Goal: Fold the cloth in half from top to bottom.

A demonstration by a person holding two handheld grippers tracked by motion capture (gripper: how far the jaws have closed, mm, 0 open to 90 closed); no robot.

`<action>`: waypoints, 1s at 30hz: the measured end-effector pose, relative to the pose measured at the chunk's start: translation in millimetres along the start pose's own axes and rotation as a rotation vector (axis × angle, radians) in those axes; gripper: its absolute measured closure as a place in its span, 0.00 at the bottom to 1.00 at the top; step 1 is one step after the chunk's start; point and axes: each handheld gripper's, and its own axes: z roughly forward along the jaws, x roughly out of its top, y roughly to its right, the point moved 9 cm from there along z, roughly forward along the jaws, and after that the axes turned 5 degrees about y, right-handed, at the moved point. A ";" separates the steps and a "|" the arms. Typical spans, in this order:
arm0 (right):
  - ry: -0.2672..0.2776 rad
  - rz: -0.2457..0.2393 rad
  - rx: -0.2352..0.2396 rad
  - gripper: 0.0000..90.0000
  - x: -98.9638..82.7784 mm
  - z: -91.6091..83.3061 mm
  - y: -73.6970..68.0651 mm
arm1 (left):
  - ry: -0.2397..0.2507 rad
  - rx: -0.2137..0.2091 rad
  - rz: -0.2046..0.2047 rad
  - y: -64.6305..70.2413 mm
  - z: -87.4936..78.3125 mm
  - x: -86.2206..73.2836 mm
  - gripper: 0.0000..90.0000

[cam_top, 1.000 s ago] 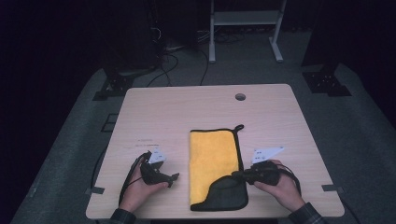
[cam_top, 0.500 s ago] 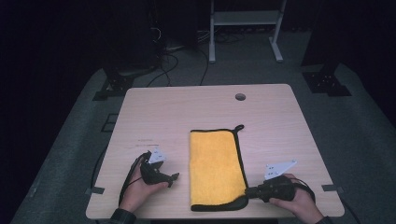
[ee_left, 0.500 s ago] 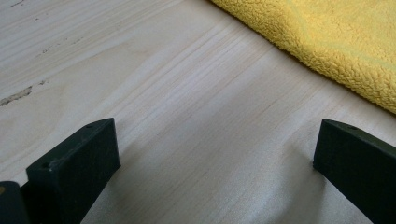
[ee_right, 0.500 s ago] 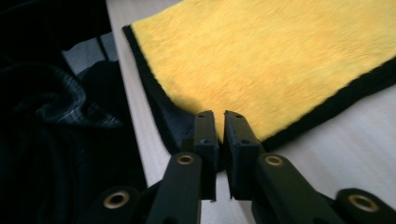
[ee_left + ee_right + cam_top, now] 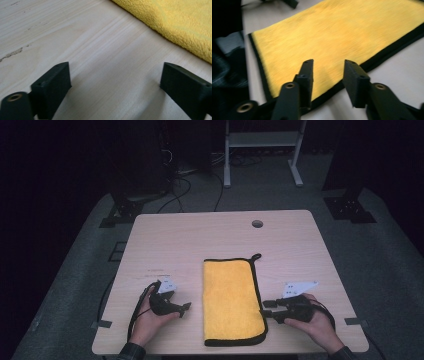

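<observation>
1. The table [image 5: 200,240] is pale wood with a small round hole [image 5: 257,223] near its far edge, well beyond the cloth.
2. The cloth [image 5: 230,300] is yellow with a black border and lies flat and folded on the near half of the table, its near edge close to the table's front edge; a small black loop [image 5: 255,256] sticks out at its far right corner.
3. The right gripper [image 5: 266,309] sits just to the right of the cloth, at its near right edge, pointing at it. Its jaws have just been opening and stand partly apart; in the right gripper view they hang over the cloth's black border [image 5: 372,61] with nothing pinched between them.
4. The left gripper [image 5: 186,307] rests left of the cloth, near but clear of it. Its jaws have just been closing a little, yet stand wide apart over bare wood, holding nothing.
</observation>
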 end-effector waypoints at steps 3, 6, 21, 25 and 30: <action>0.019 0.003 -0.045 0.58 11.5 4.5 16.7 | 0.022 -0.005 -0.005 -1.8 2.2 11.6 0.19; 0.021 0.001 -0.086 0.55 22.4 11.7 34.8 | 0.043 -0.015 -0.022 -4.5 6.1 24.8 0.22; 0.011 0.026 -0.194 0.49 59.5 55.6 101.3 | 0.069 -0.017 0.006 -28.3 49.7 85.7 0.37; 0.009 0.044 -0.207 0.49 62.7 67.2 114.8 | 0.077 -0.015 0.004 -34.5 64.2 94.5 0.39; -0.003 0.057 -0.252 0.48 65.7 79.8 131.3 | 0.075 -0.001 0.003 -42.8 78.7 101.6 0.40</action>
